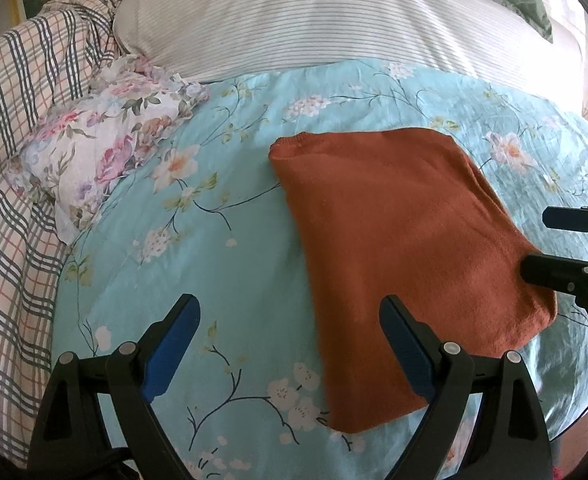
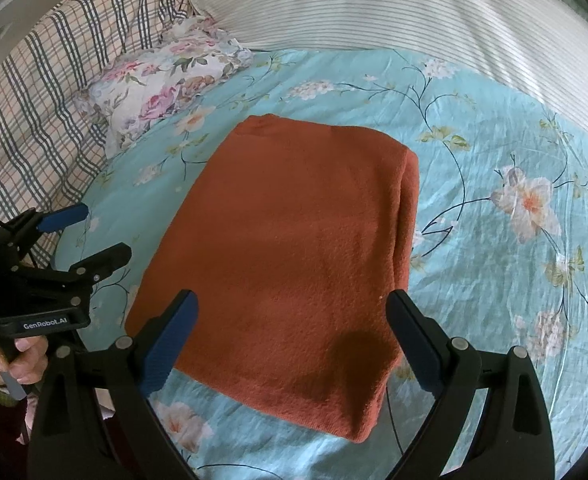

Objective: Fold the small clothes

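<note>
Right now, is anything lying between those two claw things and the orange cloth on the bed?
Nothing visible does. The rust-orange garment lies folded on the floral sheet, bare on top. The right gripper and the left gripper are both open and empty beside it. The floral pillow lies off to the side.
</note>
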Demonstrator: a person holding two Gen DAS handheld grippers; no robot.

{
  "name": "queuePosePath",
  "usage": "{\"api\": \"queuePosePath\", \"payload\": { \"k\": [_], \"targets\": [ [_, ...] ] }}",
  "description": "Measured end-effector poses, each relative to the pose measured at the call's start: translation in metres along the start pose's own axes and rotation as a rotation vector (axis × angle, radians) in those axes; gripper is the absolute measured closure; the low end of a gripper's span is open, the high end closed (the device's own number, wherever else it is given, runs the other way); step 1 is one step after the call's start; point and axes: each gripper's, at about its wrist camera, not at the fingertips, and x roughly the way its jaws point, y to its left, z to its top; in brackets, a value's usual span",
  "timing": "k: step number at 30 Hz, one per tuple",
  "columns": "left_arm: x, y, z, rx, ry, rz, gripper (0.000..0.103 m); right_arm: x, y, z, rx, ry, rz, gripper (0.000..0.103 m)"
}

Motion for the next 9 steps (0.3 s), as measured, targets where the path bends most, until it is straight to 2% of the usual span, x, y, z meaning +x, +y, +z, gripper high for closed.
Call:
{"api": "queuePosePath", "payload": {
  "k": [9],
  "targets": [
    [0.0006,0.0072,0.0026,-0.042,0.005,-0.005,0.011,-0.0003,-0.006,0.0009,0.012,-0.007,0.001,0.008]
  ]
}}
